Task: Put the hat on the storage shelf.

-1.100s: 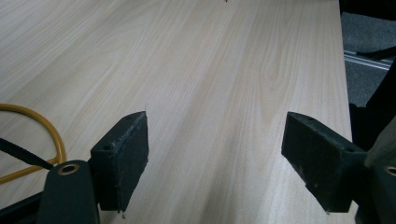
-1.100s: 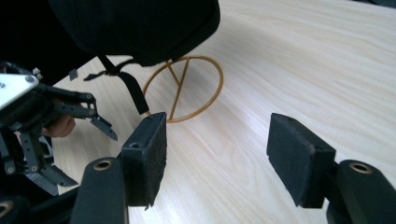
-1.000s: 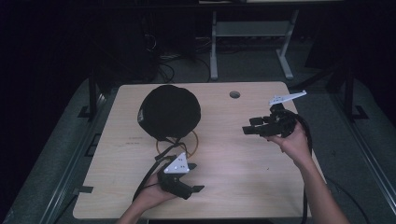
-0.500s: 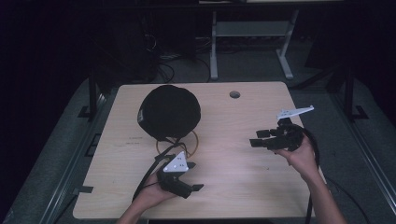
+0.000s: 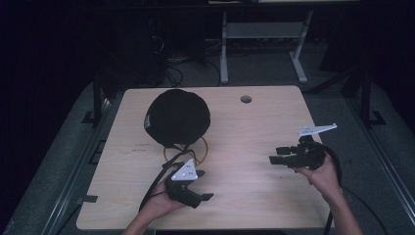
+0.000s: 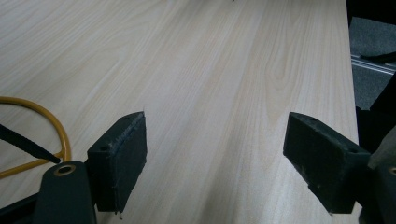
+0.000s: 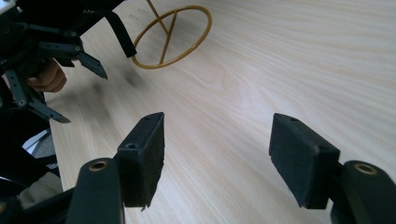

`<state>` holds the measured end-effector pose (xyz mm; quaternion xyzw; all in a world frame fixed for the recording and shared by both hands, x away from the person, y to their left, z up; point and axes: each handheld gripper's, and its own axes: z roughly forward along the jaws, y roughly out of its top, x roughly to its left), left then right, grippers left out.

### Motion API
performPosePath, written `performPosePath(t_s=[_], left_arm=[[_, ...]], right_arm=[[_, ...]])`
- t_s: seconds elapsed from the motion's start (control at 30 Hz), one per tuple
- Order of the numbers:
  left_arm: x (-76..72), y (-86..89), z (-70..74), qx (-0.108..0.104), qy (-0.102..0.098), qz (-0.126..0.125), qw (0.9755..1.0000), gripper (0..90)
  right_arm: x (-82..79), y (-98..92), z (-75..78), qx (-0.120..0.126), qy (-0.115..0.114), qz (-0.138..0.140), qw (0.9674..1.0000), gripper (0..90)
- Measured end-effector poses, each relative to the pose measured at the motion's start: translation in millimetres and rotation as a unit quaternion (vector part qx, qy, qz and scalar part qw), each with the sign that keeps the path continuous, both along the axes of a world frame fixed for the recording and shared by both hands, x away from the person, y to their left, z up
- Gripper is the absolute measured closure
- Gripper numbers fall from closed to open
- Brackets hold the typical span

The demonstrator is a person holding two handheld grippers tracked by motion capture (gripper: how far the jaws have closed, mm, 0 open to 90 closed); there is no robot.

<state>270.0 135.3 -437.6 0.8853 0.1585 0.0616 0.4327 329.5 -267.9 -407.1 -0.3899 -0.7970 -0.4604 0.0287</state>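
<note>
A black dome-shaped thing (image 5: 178,116) sits on the far left part of the wooden table (image 5: 254,122). A yellow wire ring (image 5: 201,149) pokes out from under its near side; the ring (image 7: 173,35) lies flat on the wood, and part of its loop (image 6: 51,126) curves past at the left edge. My left gripper (image 5: 204,185) rests low near the front edge, just short of the ring, open (image 6: 217,119) with bare wood between its jaws. My right gripper (image 5: 277,154) hovers at the right side, pointing left, open (image 7: 218,119) and empty. The left gripper (image 7: 70,56) is also seen from the right one.
A round cable hole (image 5: 245,99) is cut into the table near its far edge. Black cables (image 5: 156,183) trail from the left gripper off the front. Beyond the table stand a desk frame (image 5: 224,54) and tangled cables on a dark floor.
My right gripper has come down and toward the near edge of the table. The left gripper has stayed where it was.
</note>
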Motion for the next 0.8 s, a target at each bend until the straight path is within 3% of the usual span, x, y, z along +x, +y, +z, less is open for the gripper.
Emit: performPosePath(t_s=[0.4, 0.8], left_arm=[[0.9, 0.3, -0.2, -0.001, 0.003, 0.005, 1.0, 20.9], [1.2, -1.3, -1.7, -0.003, 0.006, 0.012, 0.9999, 19.9]], right_arm=[[-21.2, -18.0, -19.1, 0.007, 0.001, -0.021, 0.9997, 34.4], [-49.2, -30.9, -35.4, 0.022, -0.014, -0.035, 0.9991, 31.9]])
